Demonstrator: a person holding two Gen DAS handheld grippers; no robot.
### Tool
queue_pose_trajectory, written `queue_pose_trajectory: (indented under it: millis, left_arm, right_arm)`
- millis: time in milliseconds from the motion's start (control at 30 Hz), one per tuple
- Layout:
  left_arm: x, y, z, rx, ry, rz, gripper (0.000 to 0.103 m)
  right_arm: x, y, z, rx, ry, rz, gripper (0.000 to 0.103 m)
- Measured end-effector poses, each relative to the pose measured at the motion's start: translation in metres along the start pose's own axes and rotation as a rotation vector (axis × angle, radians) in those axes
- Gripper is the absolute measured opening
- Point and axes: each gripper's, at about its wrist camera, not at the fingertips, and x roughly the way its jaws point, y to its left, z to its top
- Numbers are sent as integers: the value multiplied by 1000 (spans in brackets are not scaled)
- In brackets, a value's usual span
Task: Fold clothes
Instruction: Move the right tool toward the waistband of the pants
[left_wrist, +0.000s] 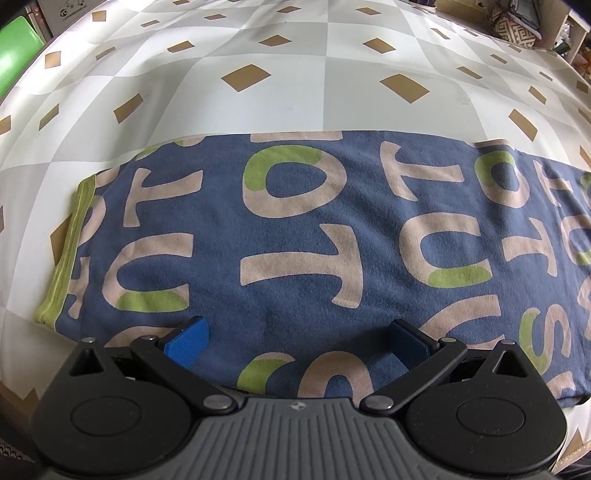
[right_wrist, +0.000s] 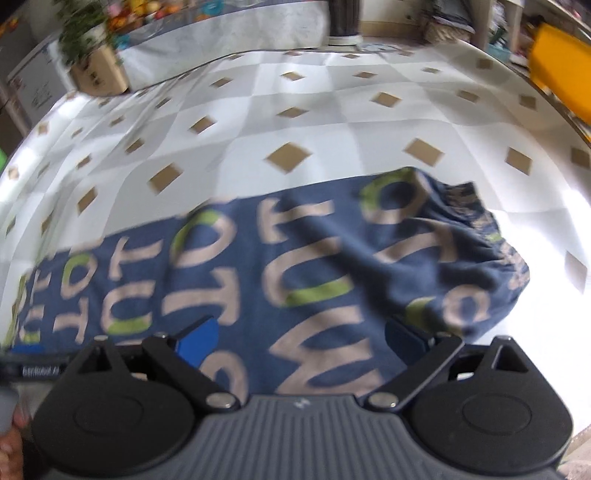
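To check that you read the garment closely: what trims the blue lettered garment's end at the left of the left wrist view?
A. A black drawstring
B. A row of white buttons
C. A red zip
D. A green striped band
D: the garment ends at the left in a green striped band lying on the checked cover.

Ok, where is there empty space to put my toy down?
Beyond the far edge of the blue lettered garment the checkered cover lies bare, wide across. More bare cover sits right of its bunched end. The near side is crowded: cloth and both sets of open jaws.
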Motion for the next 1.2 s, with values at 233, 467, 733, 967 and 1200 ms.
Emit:
queue_pose_trajectory:
  millis: [233, 467, 733, 967, 1200]
  left_arm:
    - [-3, -17, 3, 48, -35, -3, 103]
    - [-1, -36, 3, 107, -46, -33, 103]
    - [-3, -60, -3, 203, -69, -66, 103]
    - [-3, -52, -8, 193, -79, -98, 103]
    - [-5, -49, -19, 187, -99, -98, 103]
  right_arm:
    - [17, -40, 20, 93, 18, 13, 97]
    - [40, -67, 33, 187, 7, 23, 97]
    - [61, -85, 28, 269, 49, -48, 97]
    - [65, -80, 27, 256, 55, -110, 97]
    - [66, -84, 25, 266, 50, -182, 97]
